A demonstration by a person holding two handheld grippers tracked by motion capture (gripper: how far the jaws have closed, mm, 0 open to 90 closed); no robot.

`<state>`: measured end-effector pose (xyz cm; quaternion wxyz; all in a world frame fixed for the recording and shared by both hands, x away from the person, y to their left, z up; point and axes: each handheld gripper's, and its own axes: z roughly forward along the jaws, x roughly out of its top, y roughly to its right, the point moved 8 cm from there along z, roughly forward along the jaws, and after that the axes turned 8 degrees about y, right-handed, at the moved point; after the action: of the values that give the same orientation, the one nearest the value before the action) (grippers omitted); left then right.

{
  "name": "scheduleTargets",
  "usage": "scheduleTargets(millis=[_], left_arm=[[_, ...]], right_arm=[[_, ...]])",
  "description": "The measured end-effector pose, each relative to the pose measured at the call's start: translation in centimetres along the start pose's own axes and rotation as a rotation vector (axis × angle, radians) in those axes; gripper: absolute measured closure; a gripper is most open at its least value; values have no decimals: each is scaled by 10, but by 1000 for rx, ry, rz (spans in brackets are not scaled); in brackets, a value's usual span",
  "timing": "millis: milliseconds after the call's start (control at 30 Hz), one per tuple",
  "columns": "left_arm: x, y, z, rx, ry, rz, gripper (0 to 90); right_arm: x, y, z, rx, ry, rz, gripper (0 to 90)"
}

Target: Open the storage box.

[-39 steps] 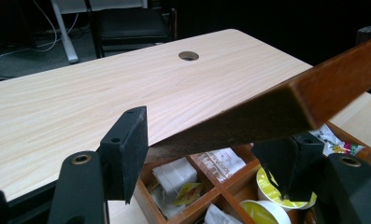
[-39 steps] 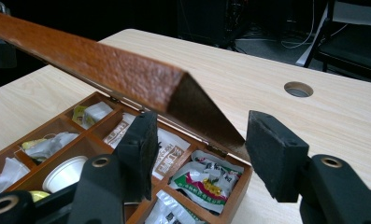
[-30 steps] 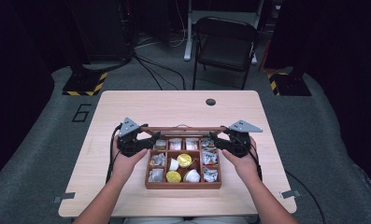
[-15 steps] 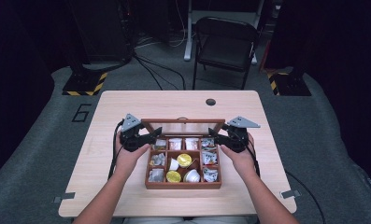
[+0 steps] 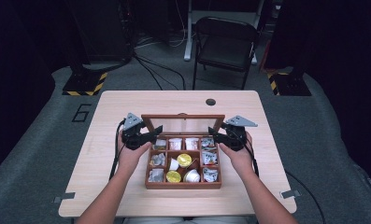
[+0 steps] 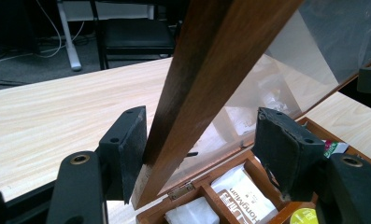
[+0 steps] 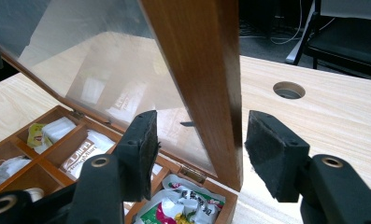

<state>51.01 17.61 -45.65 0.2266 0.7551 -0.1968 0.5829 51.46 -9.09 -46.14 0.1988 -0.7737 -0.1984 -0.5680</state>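
A wooden box [image 5: 183,184] with small compartments is sitting near the middle of the table [image 5: 103,186], its glass-paned lid [image 5: 183,125] standing raised on hinges along the far edge.

The left gripper [image 5: 151,135] is reaching in at the lid's left end. In the left gripper view its jaws are spread, straddling the lid's wooden side rail [image 6: 206,88]: the outer pad is lying against the rail and the inner pad is standing clear of it. The right gripper [image 5: 214,134] is mirroring this at the other end, jaws apart on either side of the right rail [image 7: 206,79], neither pad clearly pressing.

Both forearms are coming up from the near edge, hands wrapped around the grippers.

The light wood-grain tabletop has a round cable hole [image 7: 288,89] beyond the right gripper. Past the table, a black folding chair [image 5: 225,42] is standing on grey carpet.

Below the jaws, paper sachets [image 6: 241,198] and foil-topped cups [image 5: 184,160] are filling the compartments.
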Motion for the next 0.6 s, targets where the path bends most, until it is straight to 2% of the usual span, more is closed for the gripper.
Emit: scheduleTargets(millis=[433, 600], left_arm=[[-7, -4, 7, 8, -19, -14, 354], [-9, -6, 9, 11, -26, -4, 354]], right_arm=[[-4, 1, 7, -8, -8, -2, 435], [-6, 2, 9, -10, -12, -1, 435]])
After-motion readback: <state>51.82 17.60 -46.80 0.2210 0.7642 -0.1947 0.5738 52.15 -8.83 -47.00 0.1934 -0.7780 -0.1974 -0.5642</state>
